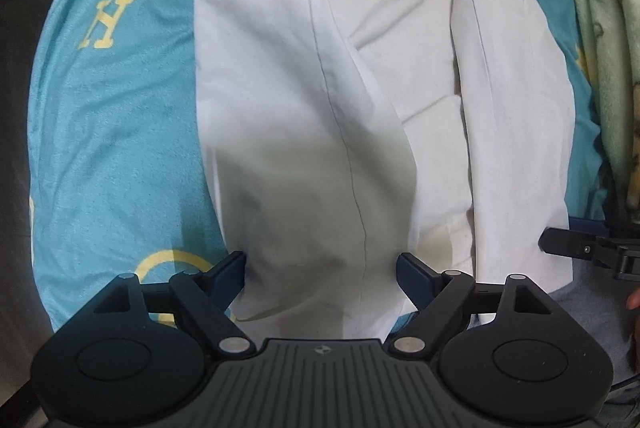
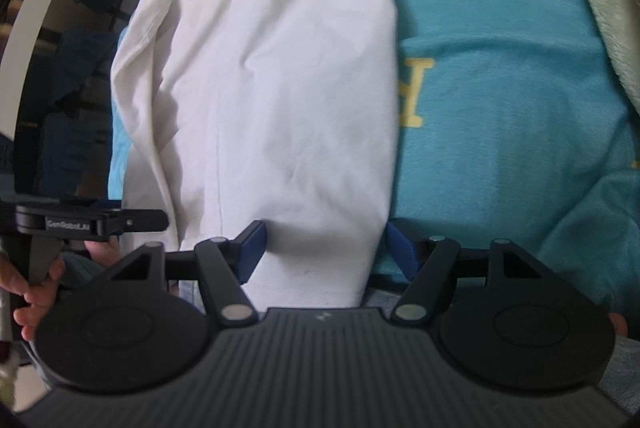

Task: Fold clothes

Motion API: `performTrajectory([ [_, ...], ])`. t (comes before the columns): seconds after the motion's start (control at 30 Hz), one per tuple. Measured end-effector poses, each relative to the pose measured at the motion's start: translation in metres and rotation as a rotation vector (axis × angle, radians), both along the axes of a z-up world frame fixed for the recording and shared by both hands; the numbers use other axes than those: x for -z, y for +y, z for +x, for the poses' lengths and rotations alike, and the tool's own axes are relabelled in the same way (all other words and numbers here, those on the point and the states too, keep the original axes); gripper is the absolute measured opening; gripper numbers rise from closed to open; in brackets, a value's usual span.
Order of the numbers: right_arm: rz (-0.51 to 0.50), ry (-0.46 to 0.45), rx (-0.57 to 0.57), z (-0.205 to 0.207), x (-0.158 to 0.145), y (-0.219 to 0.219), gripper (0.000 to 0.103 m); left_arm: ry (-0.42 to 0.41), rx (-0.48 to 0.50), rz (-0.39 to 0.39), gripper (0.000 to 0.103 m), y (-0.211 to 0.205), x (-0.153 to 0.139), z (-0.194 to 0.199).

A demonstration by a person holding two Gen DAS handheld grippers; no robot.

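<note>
A white garment (image 1: 320,88), apparently trousers or a long folded piece, is laid lengthwise on a turquoise bedsheet (image 1: 120,128) printed with yellow letters. In the left wrist view, a dark seam line down its near part, a central gap between two long panels and faint yellowish stains on the cloth can be made out; a pale green blanket (image 1: 600,8) is seen bunched along the right edge. In the right wrist view, only one broad white panel (image 2: 272,100) is shown, along with a yellow bear print on the sheet and a hand (image 2: 36,292) gripping the handle of the other tool at the lower left. The long axis of the garment is run away from both cameras, its near end lying just under the fingers. The left gripper (image 1: 320,276) is held spread wide over the near hem, nothing pinched. The right gripper (image 2: 324,244) is likewise spread, the white panel lying between its blue pads (image 2: 252,244) without being squeezed.
</note>
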State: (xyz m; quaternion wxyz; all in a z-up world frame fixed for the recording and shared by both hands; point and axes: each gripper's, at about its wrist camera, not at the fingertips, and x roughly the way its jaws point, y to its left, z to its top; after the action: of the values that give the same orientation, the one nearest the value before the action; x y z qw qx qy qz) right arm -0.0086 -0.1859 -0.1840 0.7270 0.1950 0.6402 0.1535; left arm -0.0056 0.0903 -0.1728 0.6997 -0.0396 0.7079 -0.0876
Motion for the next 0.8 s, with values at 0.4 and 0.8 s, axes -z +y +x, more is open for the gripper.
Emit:
performTrajectory([
  [0.4,-0.061,-0.068,-0.047,-0.007,-0.012,0.012,0.007,-0.037,0.029,0.019,0.019,-0.008,-0.011,-0.010],
  [0.8,-0.004,-0.343,0.042,-0.047,-0.110,-0.017,0.005,-0.337,-0.033,-0.183,0.006,0.012,-0.149,-0.067],
])
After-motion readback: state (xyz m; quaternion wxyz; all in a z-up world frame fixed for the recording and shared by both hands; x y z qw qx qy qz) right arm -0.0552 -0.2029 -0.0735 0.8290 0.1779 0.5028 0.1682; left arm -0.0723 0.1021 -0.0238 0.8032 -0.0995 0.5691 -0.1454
